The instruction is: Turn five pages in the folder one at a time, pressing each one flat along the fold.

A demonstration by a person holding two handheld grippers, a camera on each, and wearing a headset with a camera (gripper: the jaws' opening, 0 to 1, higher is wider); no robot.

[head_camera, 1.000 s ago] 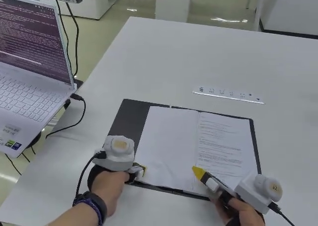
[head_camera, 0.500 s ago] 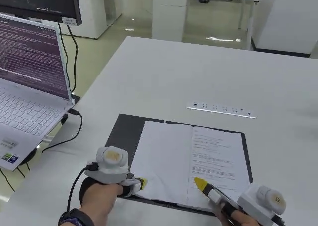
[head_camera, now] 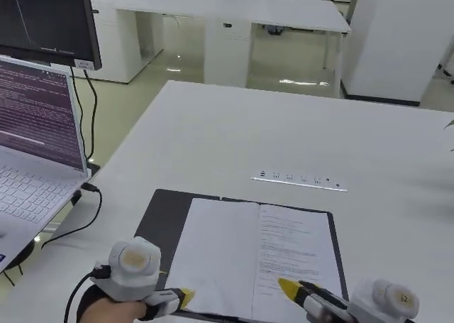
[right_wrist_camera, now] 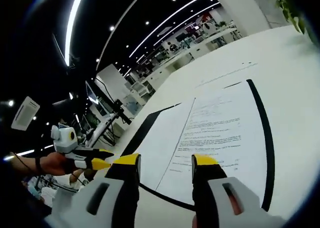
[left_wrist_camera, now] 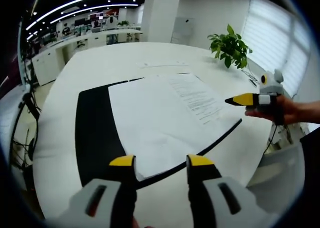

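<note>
The black folder lies open on the white table. Its left page is blank and its right page is printed. My left gripper hovers at the near left corner of the blank page. In its own view the left gripper is open, the yellow tips over the near edge of the folder, nothing between them. My right gripper sits over the near part of the printed page. From its camera the right gripper is open above the printed page.
An open laptop and a monitor stand at the left, with a black cable running toward the folder. A white power strip lies beyond the folder. A potted plant stands at the table's far side.
The head camera has tilted up, so folder and grippers sit lower in the picture. Both grippers keep nearly the same places at the folder's near edge.
</note>
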